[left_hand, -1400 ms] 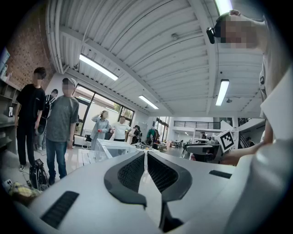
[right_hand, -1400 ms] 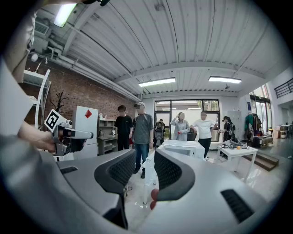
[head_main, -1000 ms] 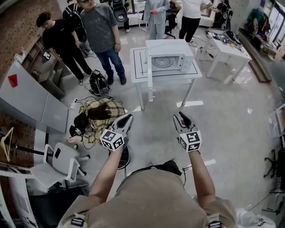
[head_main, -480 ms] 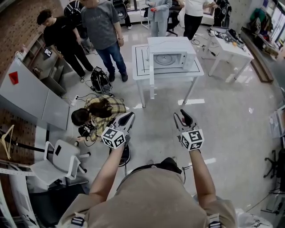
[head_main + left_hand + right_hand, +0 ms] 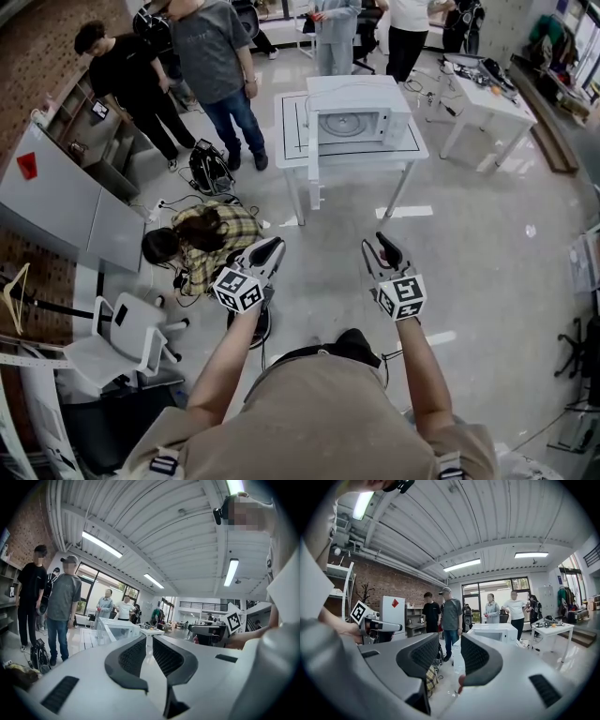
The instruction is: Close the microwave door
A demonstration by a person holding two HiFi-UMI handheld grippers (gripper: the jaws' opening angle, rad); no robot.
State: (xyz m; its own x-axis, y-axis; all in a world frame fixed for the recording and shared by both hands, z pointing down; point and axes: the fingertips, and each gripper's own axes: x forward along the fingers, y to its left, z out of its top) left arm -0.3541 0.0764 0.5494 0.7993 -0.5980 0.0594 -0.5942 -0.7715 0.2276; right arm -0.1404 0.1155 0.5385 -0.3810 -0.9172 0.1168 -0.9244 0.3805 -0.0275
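A white microwave stands on a white table far ahead of me, its door swung open toward me on its left side. Both grippers hang in mid-air well short of it, pointing roughly level toward it. My left gripper has its jaws opening, with a narrow gap and nothing between them; past its fingertips the microwave looks small. My right gripper is open and empty, and the microwave shows beyond its jaws.
Several people stand behind and left of the table. One person crouches on the floor just left of my left gripper, beside a black backpack. A white chair is at lower left, a second white table at upper right.
The crouching person has shifted a little left. Both grippers keep nearly the same places in the head view.
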